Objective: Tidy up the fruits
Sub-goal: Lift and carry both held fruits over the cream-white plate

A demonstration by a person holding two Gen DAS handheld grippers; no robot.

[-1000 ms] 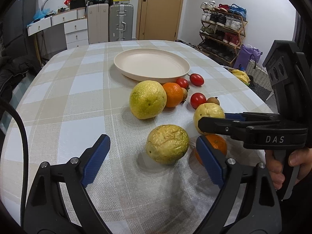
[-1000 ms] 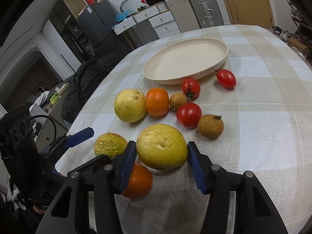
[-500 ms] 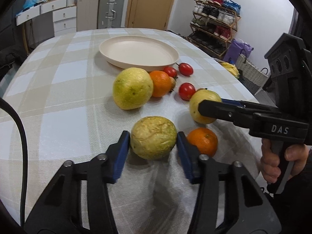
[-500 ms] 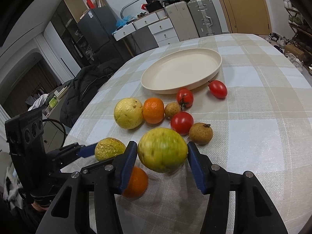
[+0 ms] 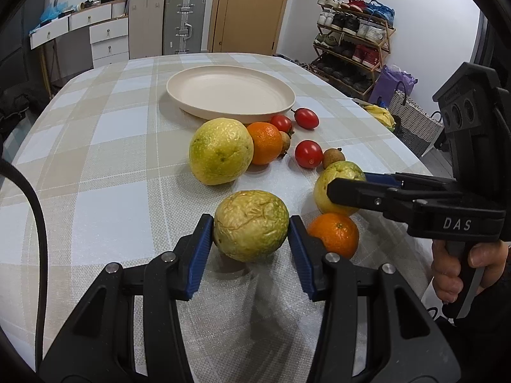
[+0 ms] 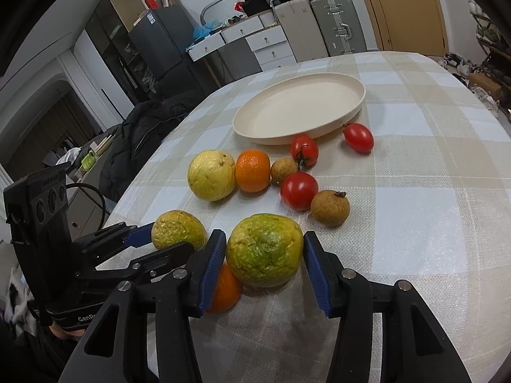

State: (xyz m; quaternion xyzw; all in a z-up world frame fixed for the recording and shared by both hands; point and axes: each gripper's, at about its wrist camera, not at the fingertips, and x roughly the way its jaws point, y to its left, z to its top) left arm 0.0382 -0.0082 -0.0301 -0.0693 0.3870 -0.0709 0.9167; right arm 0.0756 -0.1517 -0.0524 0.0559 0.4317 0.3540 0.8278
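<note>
Gripping a wrinkled yellow fruit (image 5: 251, 225) between both blue pads, the left gripper (image 5: 251, 239) holds it low over the checked tablecloth (image 5: 95, 159). Right gripper (image 6: 265, 255) pinches a green-yellow fruit (image 6: 265, 250) the same way, just beside an orange (image 5: 333, 234). Farther off: another yellow fruit (image 5: 221, 151), a second orange (image 5: 265, 143), tomatoes and small brown fruits near the cream plate (image 5: 230, 94).

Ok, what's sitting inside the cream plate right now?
Nothing: the cream plate shows only its bare inner surface in both views. All the fruit lies outside it; one cherry tomato rests just beside its rim.
</note>
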